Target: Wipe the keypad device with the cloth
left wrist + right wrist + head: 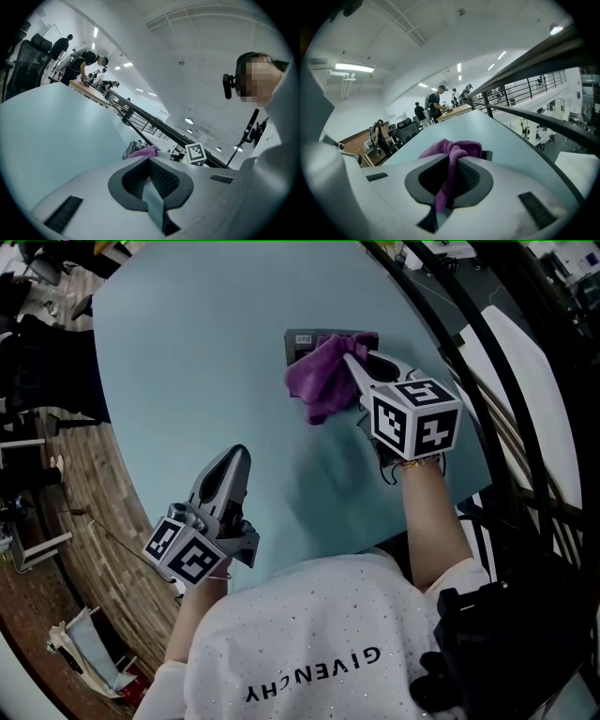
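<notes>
Pinching the cloth (319, 388) in my right gripper (353, 362) onto the keypad device (300, 338), upper centre, to wipe; left gripper (236, 460) parked lower left, jaws together, empty.

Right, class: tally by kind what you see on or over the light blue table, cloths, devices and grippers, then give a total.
purple cloth: 1
keypad device: 1
Grippers: 2 (left gripper, right gripper)
Total: 4
</notes>
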A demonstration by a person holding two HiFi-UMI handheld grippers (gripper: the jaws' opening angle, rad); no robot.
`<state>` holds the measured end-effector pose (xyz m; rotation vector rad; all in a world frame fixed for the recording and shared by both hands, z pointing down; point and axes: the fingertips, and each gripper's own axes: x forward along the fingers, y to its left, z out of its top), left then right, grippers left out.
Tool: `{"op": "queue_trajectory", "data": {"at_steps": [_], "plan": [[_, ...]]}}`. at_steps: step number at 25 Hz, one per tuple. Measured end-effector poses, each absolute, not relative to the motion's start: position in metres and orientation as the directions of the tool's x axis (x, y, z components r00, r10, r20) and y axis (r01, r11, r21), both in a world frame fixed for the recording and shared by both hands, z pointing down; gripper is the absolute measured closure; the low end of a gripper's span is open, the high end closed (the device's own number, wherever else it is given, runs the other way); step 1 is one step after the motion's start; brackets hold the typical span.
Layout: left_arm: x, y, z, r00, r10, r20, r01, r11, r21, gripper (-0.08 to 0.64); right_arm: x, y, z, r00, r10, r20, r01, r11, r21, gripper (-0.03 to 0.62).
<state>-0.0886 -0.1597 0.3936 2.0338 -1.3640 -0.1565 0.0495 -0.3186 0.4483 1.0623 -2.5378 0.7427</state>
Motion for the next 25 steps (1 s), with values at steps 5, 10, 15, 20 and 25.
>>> {"op": "queue_trajectory", "data": {"at_steps": [5,10,15,20,25], "plan": [[-0.064,-0.163,0.391,0.483,-0.836,0.261,-0.765,-0.257,0.591,0.558,0.079,-0.320,0.447,-0.671,-0.599,0.438,-0.741,0.567,-0.359,0.566],[-0.046,-0.172,0.390,0.505,-0.815,0.284,-0.767,-0.273,0.581,0.558,0.096,-0.322,0.445,-0.649,-0.617,0.444,-0.760,0.531,-0.374,0.565],[-0.035,-0.180,0.398,0.509,-0.806,0.303,-0.755,-0.248,0.607,0.558,0.117,-0.323,0.451,-0.633,-0.640,0.435,-0.773,0.492,-0.402,0.566],[-0.015,-0.189,0.401,0.525,-0.788,0.321,-0.768,-0.275,0.579,0.558,0.136,-0.318,0.453,-0.605,-0.674,0.424,-0.791,0.447,-0.417,0.566],[0.000,-0.196,0.402,0.552,-0.775,0.309,-0.742,-0.286,0.607,0.557,0.153,-0.311,0.448,-0.591,-0.697,0.407,-0.795,0.418,-0.439,0.566]]}}
